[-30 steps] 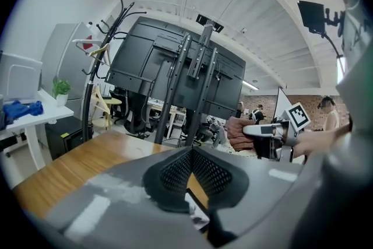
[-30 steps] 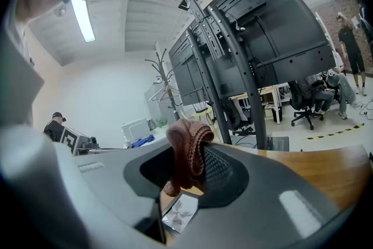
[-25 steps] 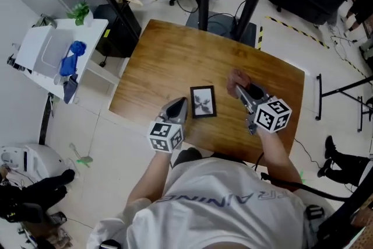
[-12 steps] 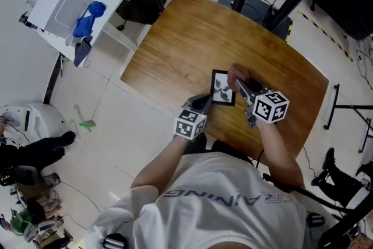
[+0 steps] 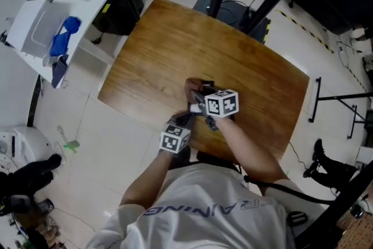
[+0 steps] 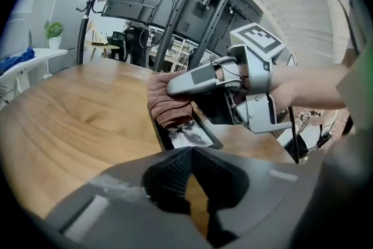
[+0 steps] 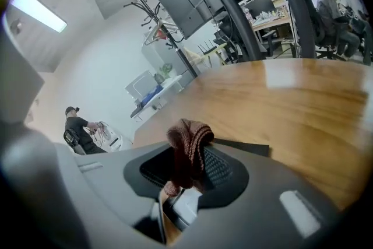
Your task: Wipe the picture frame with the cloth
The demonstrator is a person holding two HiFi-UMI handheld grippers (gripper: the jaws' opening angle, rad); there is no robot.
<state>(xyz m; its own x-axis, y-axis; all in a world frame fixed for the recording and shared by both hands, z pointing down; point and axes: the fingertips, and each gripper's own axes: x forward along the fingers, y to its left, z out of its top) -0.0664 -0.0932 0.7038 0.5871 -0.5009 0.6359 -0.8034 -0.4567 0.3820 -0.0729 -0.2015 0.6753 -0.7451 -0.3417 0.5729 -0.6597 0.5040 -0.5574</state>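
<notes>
On the wooden table (image 5: 157, 49), near my edge, the wipe is now under way. A second ago the right gripper (image 5: 197, 103) sat off to the right of the picture frame (image 6: 189, 136) and the whole photo lay exposed. Now it has swung in over the frame, and the cloth (image 6: 168, 107) is down on the glass at the far end. I judge this to be the start of the wiping pass, with most of the surface not yet covered.

The left gripper (image 6: 191, 151) has also shifted from the frame's left side to its near edge. Its jaws are pressed together with nothing between them. I cannot tell whether the tips actually touch the frame or only sit just beside it.

From the head view the frame is almost wholly hidden under the right gripper. The left gripper view is the one that shows cloth on glass, with the photo visible below it. The right gripper view shows its jaws pinching a bunched fold of the reddish-brown cloth, with only a dark sliver of frame beyond.
</notes>
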